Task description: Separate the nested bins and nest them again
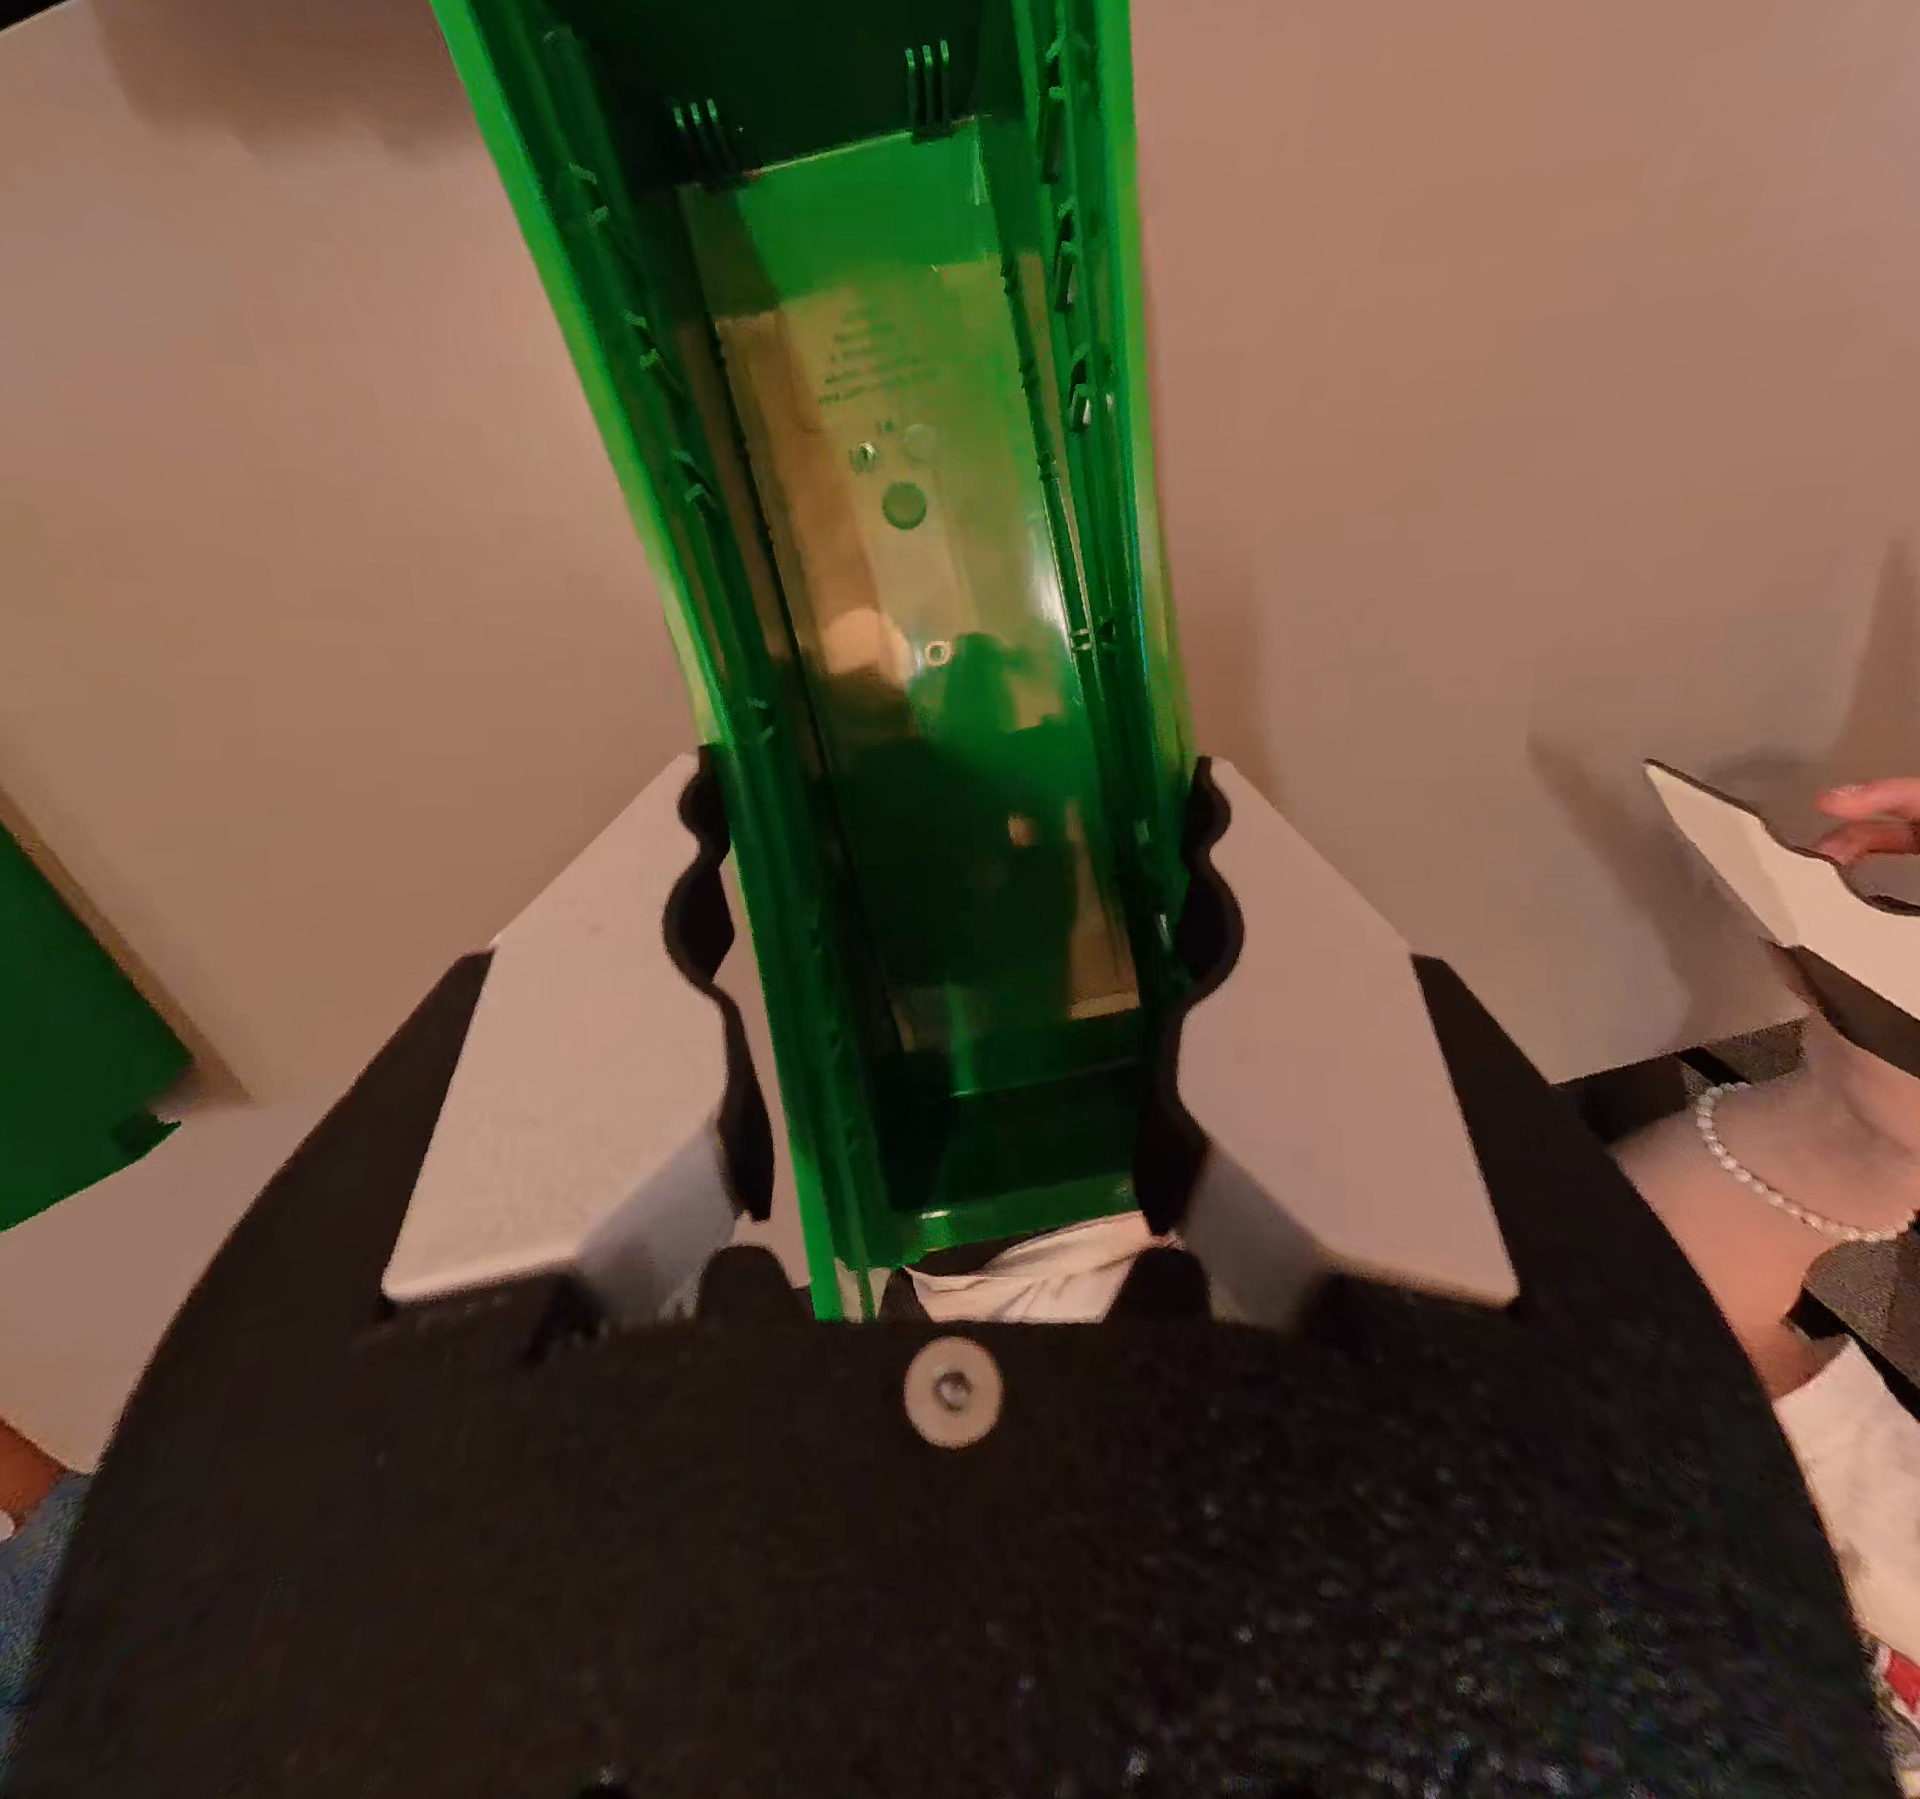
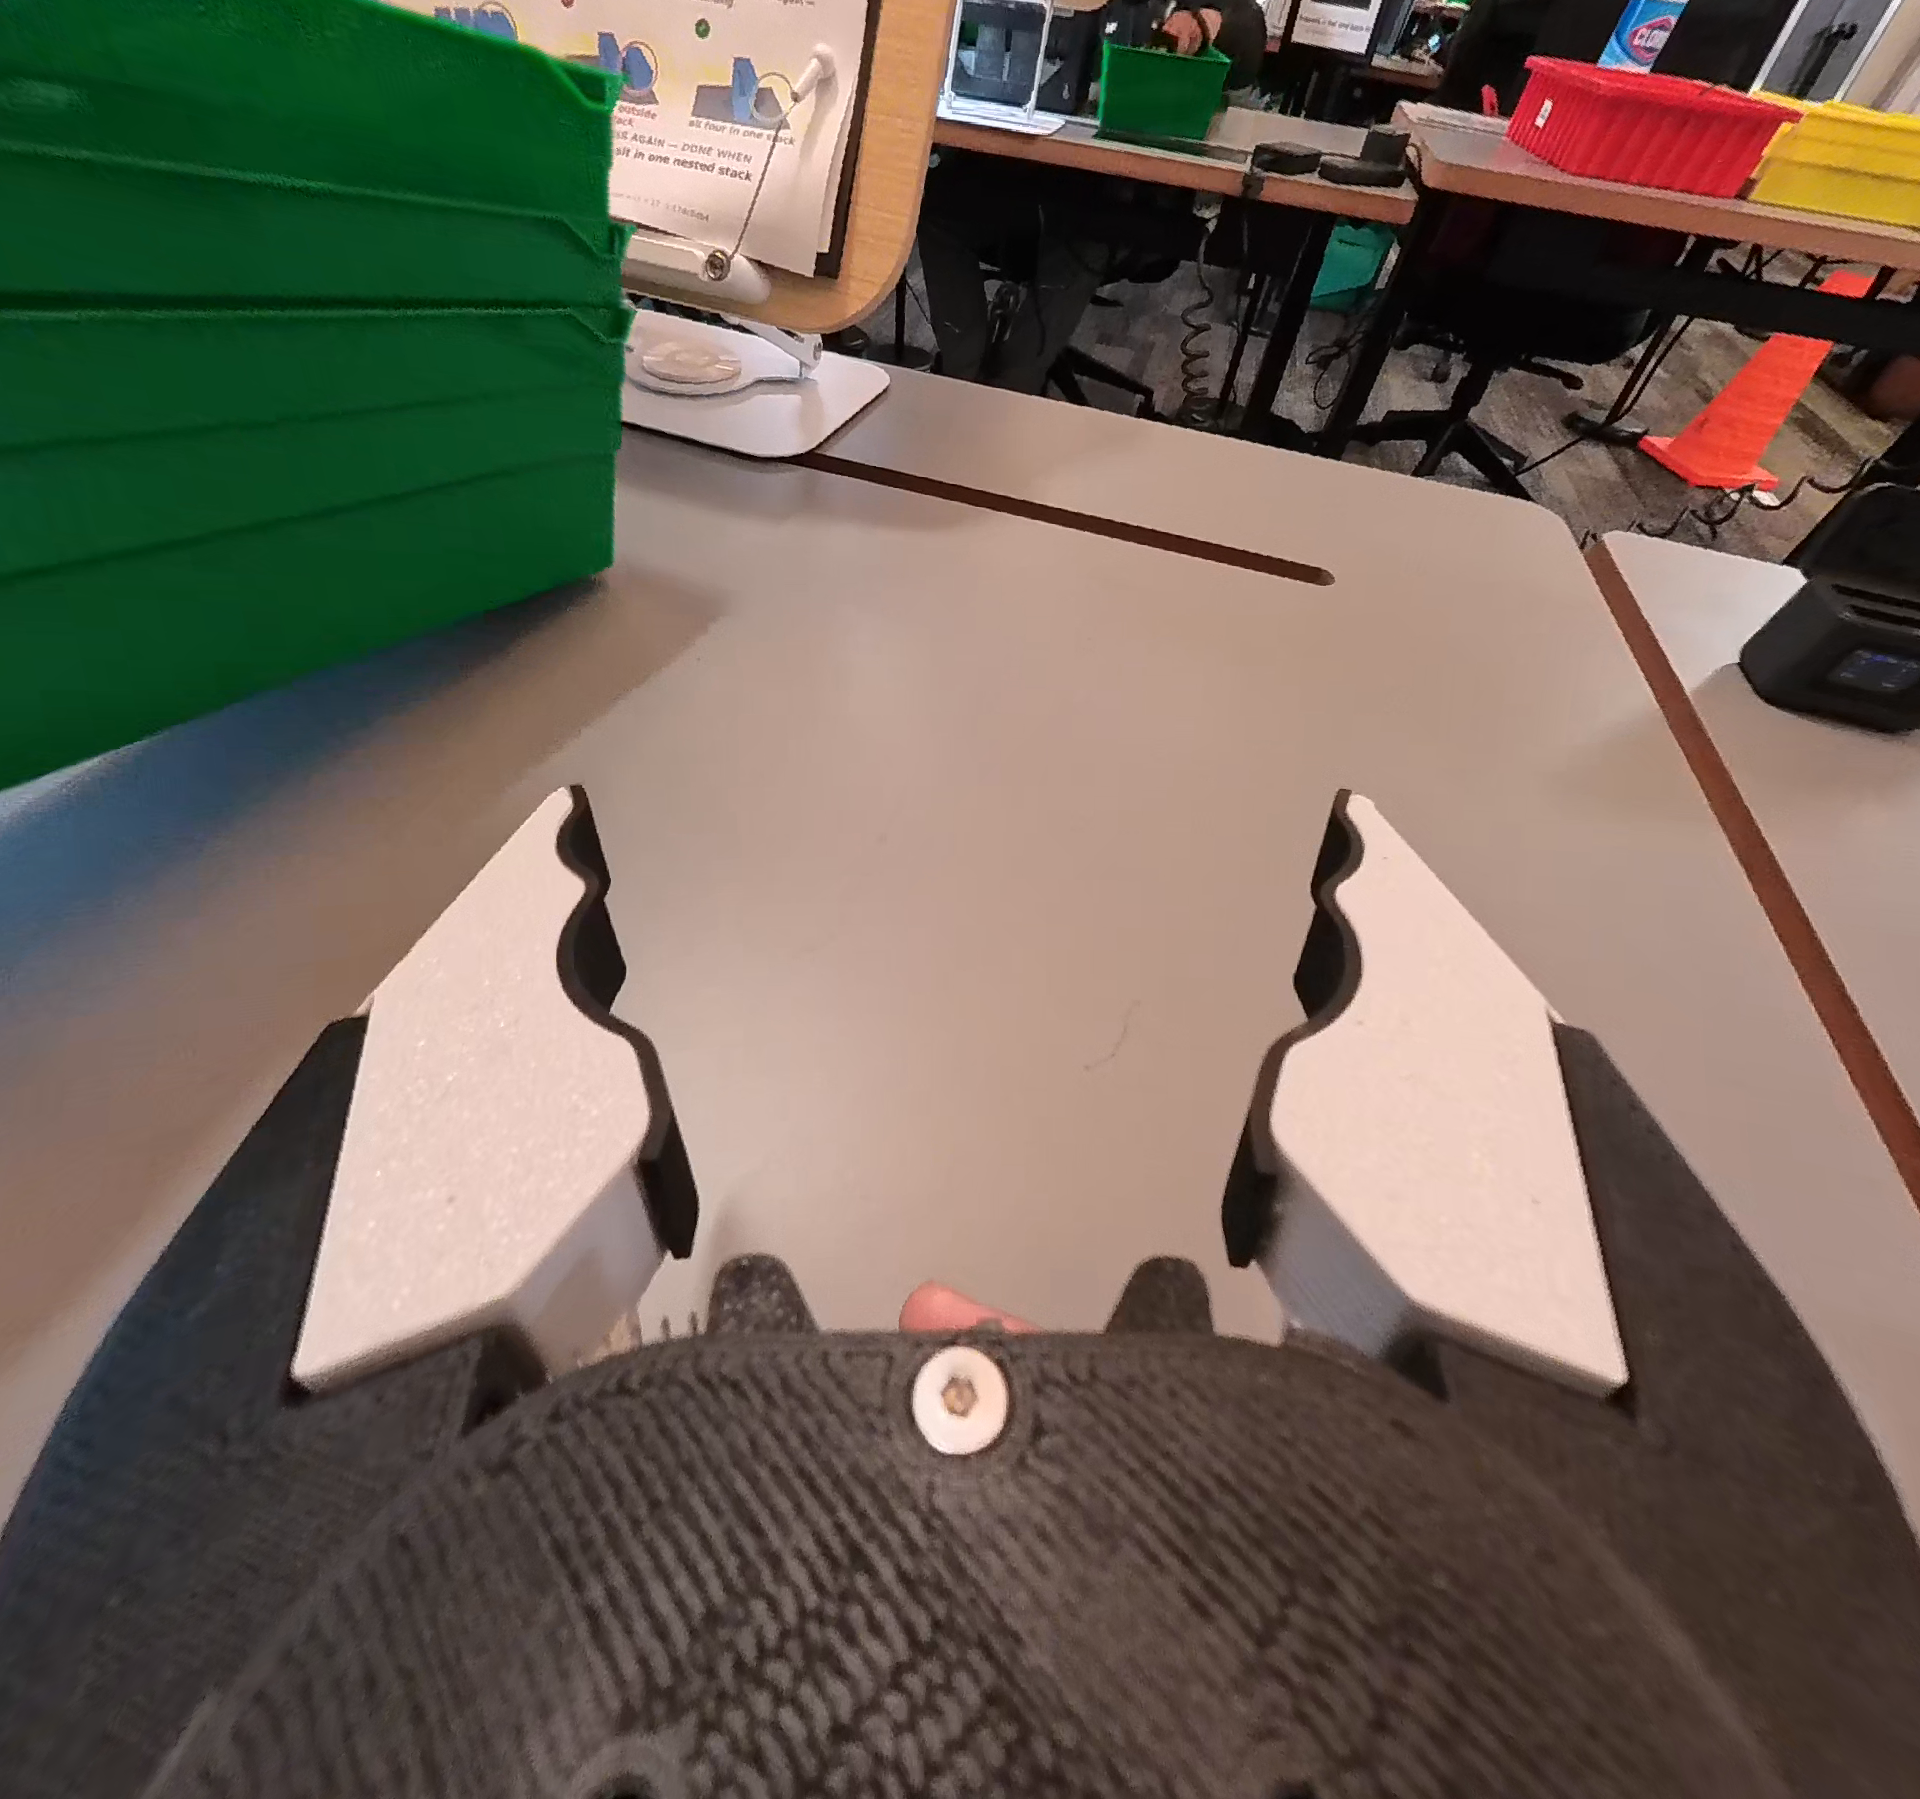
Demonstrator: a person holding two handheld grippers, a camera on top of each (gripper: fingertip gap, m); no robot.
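Observation:
In the left wrist view my left gripper [image 1: 956, 793] is shut on a green bin [image 1: 894, 347]. The bin runs away from the fingers, with its ribbed rim and glossy inner face showing, above the pale table [image 1: 312, 554]. A second green piece [image 1: 62, 1053] lies at the left edge. The right gripper's finger [image 1: 1756, 856] and a hand show at the far right. In the right wrist view my right gripper [image 2: 961, 918] is open and empty over the table [image 2: 987, 710]. A stack of nested green bins [image 2: 291, 347] stands to its left.
An instruction board on a white stand [image 2: 707, 35] stands behind the stack. The table's right edge [image 2: 1714, 793] has a black device [image 2: 1849, 648] beyond it. Farther tables hold a green bin [image 2: 1158, 92], red bin [image 2: 1642, 123] and yellow bin [image 2: 1849, 154]. An orange cone [image 2: 1735, 409] stands on the floor.

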